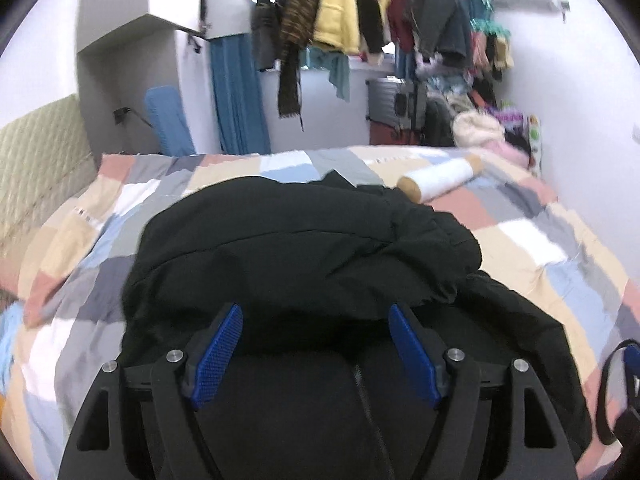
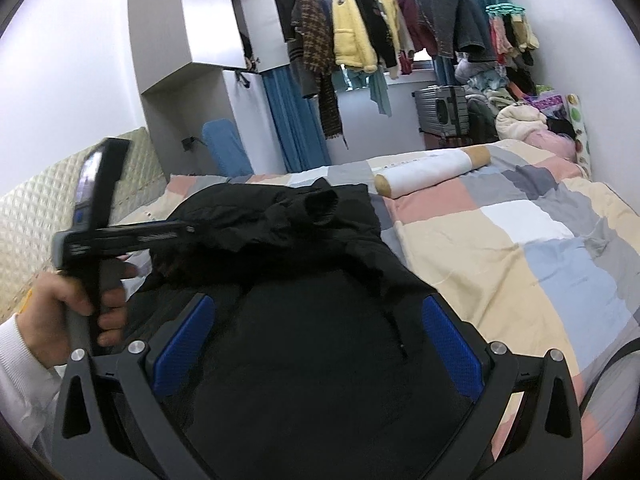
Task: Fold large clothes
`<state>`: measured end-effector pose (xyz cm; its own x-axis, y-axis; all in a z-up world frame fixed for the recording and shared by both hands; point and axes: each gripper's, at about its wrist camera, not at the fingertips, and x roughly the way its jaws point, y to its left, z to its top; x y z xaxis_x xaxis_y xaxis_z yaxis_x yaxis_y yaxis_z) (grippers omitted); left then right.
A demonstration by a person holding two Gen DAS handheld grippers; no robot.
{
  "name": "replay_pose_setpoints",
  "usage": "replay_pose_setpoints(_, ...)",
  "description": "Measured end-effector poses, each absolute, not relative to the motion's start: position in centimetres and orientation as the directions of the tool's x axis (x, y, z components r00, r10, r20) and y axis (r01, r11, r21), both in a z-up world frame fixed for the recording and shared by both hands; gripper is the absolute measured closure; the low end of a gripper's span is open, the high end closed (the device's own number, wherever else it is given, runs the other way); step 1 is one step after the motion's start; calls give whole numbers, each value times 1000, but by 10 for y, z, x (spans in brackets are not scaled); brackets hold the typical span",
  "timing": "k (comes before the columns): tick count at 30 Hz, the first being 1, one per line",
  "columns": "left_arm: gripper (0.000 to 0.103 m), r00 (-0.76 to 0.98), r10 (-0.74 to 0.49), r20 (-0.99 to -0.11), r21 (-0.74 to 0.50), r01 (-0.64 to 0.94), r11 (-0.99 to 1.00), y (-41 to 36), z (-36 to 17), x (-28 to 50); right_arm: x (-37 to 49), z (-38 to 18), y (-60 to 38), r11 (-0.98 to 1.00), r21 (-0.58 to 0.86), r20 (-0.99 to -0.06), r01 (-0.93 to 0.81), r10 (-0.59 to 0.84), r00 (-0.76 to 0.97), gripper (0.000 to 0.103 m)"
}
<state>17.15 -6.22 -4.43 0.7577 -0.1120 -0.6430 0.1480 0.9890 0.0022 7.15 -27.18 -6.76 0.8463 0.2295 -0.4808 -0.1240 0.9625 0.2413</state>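
A large black jacket (image 1: 304, 240) lies bunched on the patchwork bed cover (image 1: 532, 240). My left gripper (image 1: 316, 348) is open, its blue pads (image 1: 218, 352) spread over the jacket's near part with nothing between them. In the right wrist view the jacket (image 2: 304, 360) fills the lower middle, with a sleeve cuff (image 2: 322, 202) folded over its top. My right gripper (image 2: 318, 348) is open above the jacket and holds nothing. The left gripper's body (image 2: 120, 236), held by a hand (image 2: 76, 304), reaches toward the jacket's upper left part.
A white roll with tan ends (image 2: 432, 170) lies on the bed beyond the jacket. A padded headboard (image 2: 60, 208) runs along the left. Hanging clothes (image 2: 360, 40), a suitcase (image 2: 444, 110) and a heap of clothes (image 2: 520, 116) stand at the far end.
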Motion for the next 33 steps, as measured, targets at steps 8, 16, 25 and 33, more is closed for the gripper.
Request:
replay_pose_setpoints(8,28,802,-147,-579,-93,114,989,9,-41,104,64,-62,-251,963,205,-496,-174,256,830,0)
replay_pose_setpoints(16,28,798,-184,-574,-141,124,982,47,-71,86,90,-68,-231,960,210,-556,-186,273,785,0)
replay_pose_setpoints(25,28,801,-199,-565,-182,115,977,64,-88,93,201,-91,-217,935,332,-638,-122,318,702,0)
replay_pose_setpoints(33,28,773,-247,-585,-225,138,964,65,-106,98,263,-128,-233,838,546,-572,13,362,736,11)
